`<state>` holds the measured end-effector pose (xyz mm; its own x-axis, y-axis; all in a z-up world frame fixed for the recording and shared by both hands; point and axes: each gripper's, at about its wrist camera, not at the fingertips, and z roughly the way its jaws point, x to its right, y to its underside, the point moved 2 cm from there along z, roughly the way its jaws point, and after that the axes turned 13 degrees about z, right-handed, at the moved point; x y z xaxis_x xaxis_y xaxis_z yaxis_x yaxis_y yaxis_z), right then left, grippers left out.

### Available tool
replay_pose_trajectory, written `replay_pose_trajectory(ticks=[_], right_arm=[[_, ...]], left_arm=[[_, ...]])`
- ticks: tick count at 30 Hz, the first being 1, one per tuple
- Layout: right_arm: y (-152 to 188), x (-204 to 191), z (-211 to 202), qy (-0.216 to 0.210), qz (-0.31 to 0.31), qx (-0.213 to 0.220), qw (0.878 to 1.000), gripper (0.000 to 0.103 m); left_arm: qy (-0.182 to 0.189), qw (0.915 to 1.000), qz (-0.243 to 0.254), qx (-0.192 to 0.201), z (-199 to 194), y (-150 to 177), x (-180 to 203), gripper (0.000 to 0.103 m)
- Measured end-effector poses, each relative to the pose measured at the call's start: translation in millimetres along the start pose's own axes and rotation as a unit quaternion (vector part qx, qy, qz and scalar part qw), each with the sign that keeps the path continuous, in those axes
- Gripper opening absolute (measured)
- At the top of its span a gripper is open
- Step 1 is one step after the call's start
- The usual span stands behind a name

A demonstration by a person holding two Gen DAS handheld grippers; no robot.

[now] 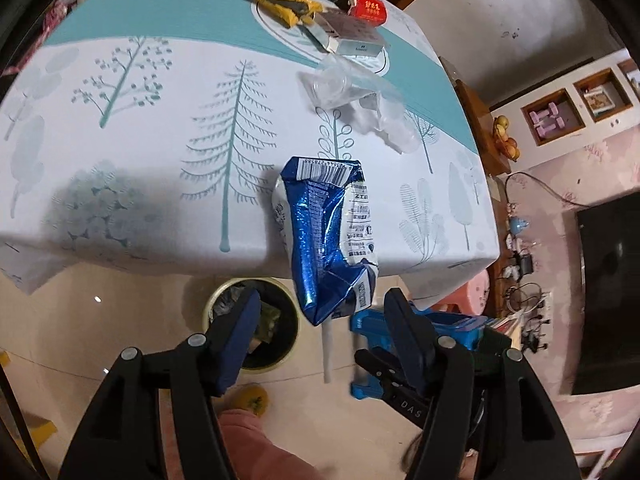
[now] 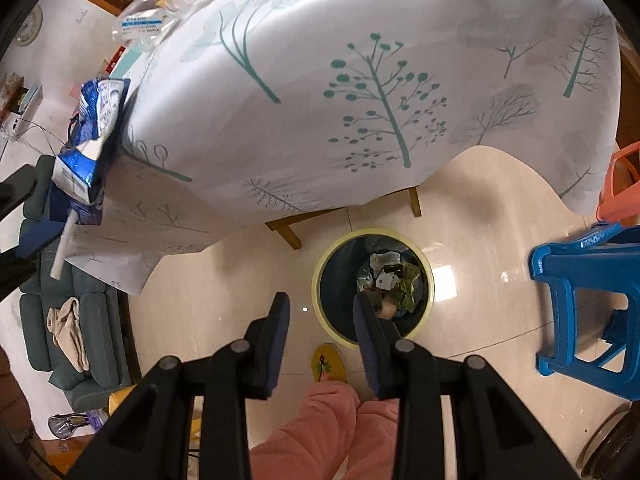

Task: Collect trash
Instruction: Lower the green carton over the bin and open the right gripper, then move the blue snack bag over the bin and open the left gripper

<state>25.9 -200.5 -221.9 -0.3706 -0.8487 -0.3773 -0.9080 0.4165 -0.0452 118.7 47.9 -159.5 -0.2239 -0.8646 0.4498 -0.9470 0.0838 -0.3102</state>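
Note:
A crumpled blue and white drink carton (image 1: 328, 240) with a white straw (image 1: 327, 354) hangs free in the air at the table's edge, just beyond my left gripper (image 1: 323, 296). That gripper is open and its pads do not touch the carton. The right wrist view shows the same carton (image 2: 88, 140) beside the draped tablecloth. The round yellow-rimmed trash bin (image 1: 208, 308) stands on the floor below, with rubbish inside. My right gripper (image 2: 322, 300) is partly open above the bin (image 2: 340, 338) and holds nothing.
On the tree-print tablecloth (image 1: 160, 140) lie clear plastic cups (image 1: 352, 92), a yellow wrapper (image 1: 284, 4), small boxes (image 1: 356, 36) and a clear bottle (image 2: 160, 12). A blue stool (image 2: 588, 300) and an orange stool (image 2: 620, 184) stand right of the bin. A person's pink-clad leg (image 2: 320, 420) is below.

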Motion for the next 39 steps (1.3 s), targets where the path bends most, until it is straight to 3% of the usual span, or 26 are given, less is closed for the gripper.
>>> replay_pose_trajectory(ticks=[9,18,25,26,28,29,39], right_arm=[[-4.3,-5.7,-10.9,-0.012,-0.010,0.016,1.000,0.033],[-4.1,-19.8,-14.4,-0.014,-0.041,0.030,0.999,0.033],[-2.5,-19.2,-15.3,-0.012,-0.046,0.033,0.998,0.033],[-2.7,-18.6,-15.3,-0.012,-0.046,0.034,0.998,0.033],[-2.9,-17.1,-15.0,-0.010,-0.045,0.035,0.998,0.033],[-3.0,-16.0,-14.6,-0.011,-0.044,0.034,0.998,0.033],[-1.9,-10.0,-14.8,-0.010,-0.038,0.038,0.998,0.033]], left_arm=[[0.033,0.9985,-0.039,-0.019,22.8,-4.7,-8.8,0.063],[0.093,0.9896,-0.108,-0.020,41.5,-9.7,-22.0,0.064],[0.099,0.9869,-0.125,-0.026,53.8,-13.2,-26.3,0.063],[0.100,0.9866,-0.126,-0.026,55.7,-13.5,-26.4,0.061],[0.106,0.9858,-0.128,-0.026,57.1,-13.8,-27.3,0.045],[0.109,0.9854,-0.128,-0.025,57.2,-13.0,-27.4,0.045],[0.047,0.9974,-0.054,-0.005,48.1,-1.6,-4.2,0.044]])
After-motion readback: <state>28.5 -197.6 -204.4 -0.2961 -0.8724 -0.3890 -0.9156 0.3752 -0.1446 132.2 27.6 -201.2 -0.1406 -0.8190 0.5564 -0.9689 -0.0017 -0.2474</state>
